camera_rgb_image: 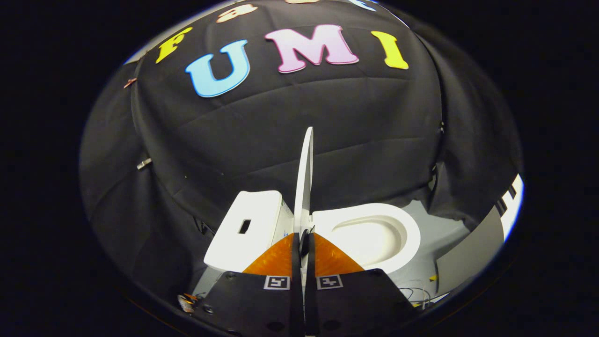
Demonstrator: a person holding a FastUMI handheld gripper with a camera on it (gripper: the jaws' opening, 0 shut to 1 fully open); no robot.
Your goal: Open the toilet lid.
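- The toilet lid (305, 173) stands upright, seen edge-on as a thin white blade rising straight up from just ahead of the fingers.
- The gripper (304, 243) has its 2 orange fingers (276, 260) drawn close together, clenched on the lower edge of the toilet lid, 1 finger on each side of it.
- The toilet bowl (374, 234) lies open on one side of the lid, its white rim and hollow plainly visible.
- The white tank (248, 229) sits on the other side of the lid, with a small dark rectangular slot in its top.
- The toilet stands on a grey floor (440, 234), with black cloth hanging behind it.
- A few thin wires (416, 290) lie on the floor near the bowl's base.
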